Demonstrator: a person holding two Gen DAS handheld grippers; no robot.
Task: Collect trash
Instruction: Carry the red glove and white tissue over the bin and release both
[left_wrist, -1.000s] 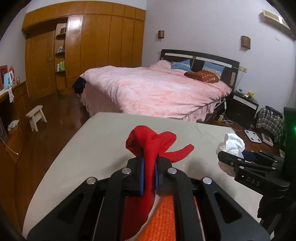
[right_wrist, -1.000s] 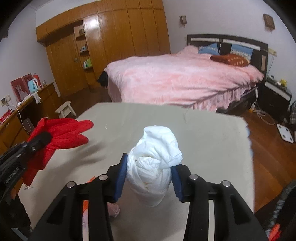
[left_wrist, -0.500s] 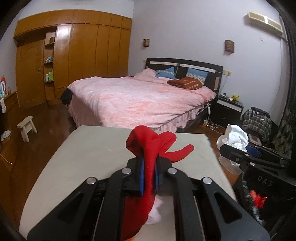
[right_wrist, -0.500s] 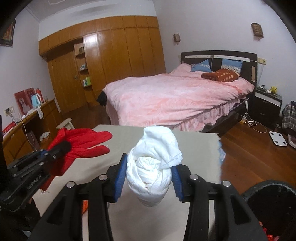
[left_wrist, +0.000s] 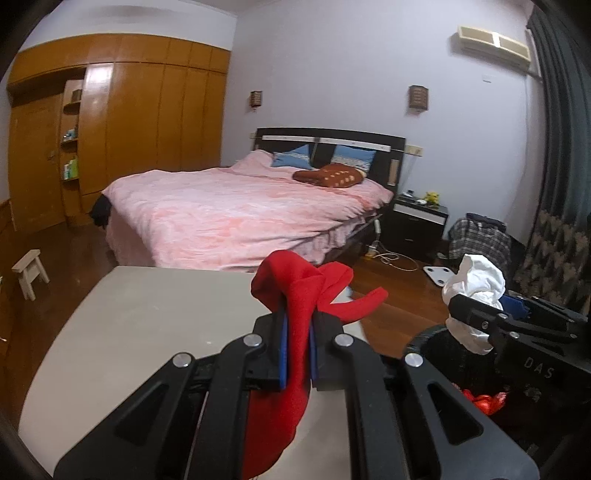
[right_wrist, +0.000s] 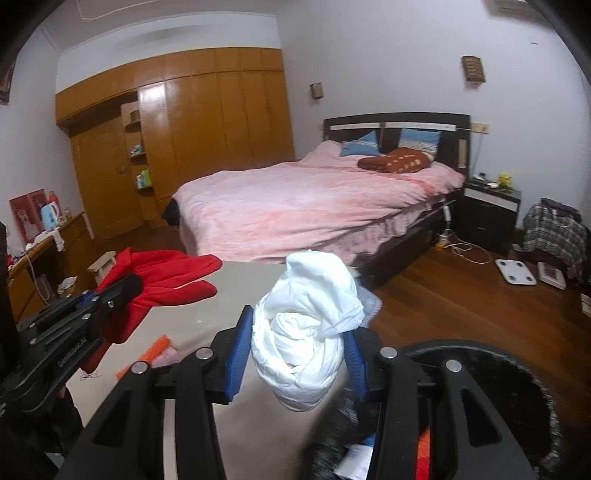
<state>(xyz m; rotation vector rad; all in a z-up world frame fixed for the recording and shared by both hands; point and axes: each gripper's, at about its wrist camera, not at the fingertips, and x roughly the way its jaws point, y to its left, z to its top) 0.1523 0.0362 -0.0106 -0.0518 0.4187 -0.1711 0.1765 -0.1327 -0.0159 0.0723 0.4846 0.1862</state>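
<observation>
Carrying trash binward, your left gripper clamped the red cloth, right gripper squeezed the white wad; releasing over the black bin seemed next.

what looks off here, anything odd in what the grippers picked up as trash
The left gripper is shut on a red glove, which looks like clothing, not rubbish. The right gripper clamps a crumpled white wad beside the black bin.

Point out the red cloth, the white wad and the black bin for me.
red cloth (left_wrist: 299, 295): left wrist view, the bunched part above the pads.
white wad (right_wrist: 303, 332): right wrist view, the rolled middle between the pads.
black bin (right_wrist: 480, 349): right wrist view, the far rim.
</observation>
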